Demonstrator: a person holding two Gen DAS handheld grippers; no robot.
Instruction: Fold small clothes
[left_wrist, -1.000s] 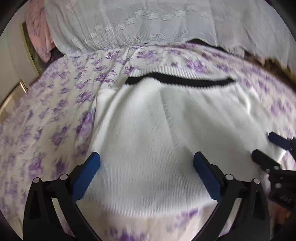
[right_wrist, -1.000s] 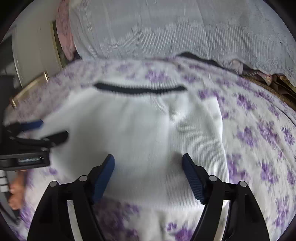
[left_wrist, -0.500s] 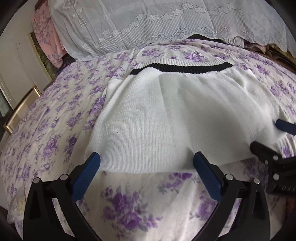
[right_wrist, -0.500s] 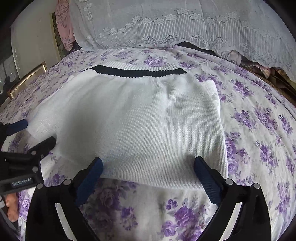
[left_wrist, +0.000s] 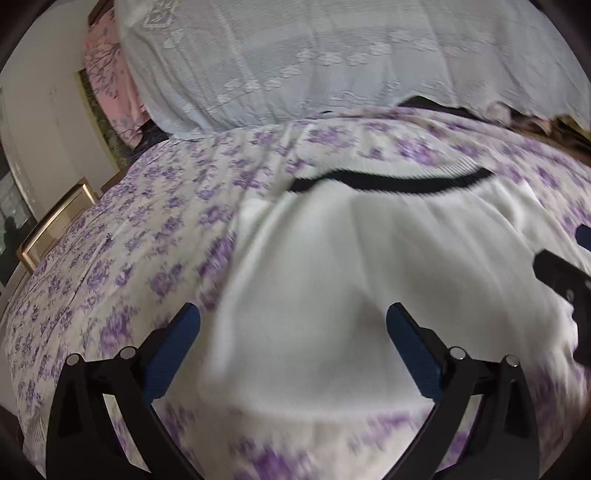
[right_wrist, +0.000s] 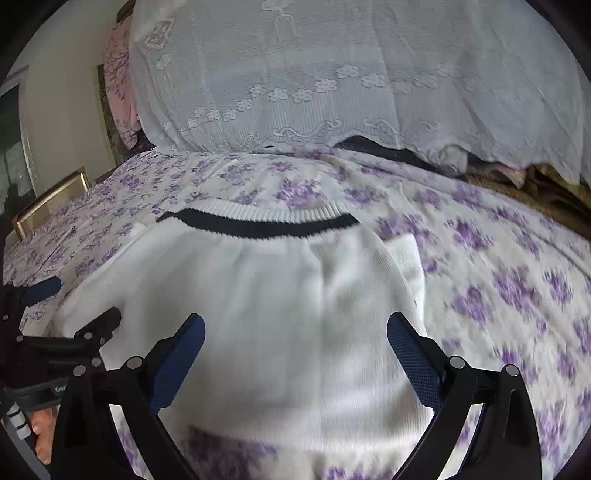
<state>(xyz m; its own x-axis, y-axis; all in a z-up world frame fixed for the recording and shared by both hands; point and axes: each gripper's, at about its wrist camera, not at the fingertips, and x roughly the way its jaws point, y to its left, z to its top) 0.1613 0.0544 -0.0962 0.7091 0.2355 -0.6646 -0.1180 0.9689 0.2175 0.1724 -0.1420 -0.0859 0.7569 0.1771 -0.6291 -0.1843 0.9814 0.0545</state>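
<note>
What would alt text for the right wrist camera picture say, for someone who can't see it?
A white knitted sweater with a black stripe near its far edge lies folded on a purple-flowered bedsheet. The open right gripper hovers at its near edge, holding nothing. The left gripper shows at the left; a lace cloth hangs behind.

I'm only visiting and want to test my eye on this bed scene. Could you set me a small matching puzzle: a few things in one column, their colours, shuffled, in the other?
Things:
1. sweater
2. stripe near the sweater's far edge
3. bedsheet
4. pads on the right gripper's fingers

Colours:
A. black
B. dark blue
C. white
D. pale with purple flowers

Right pairs: 1-C, 2-A, 3-D, 4-B
</note>
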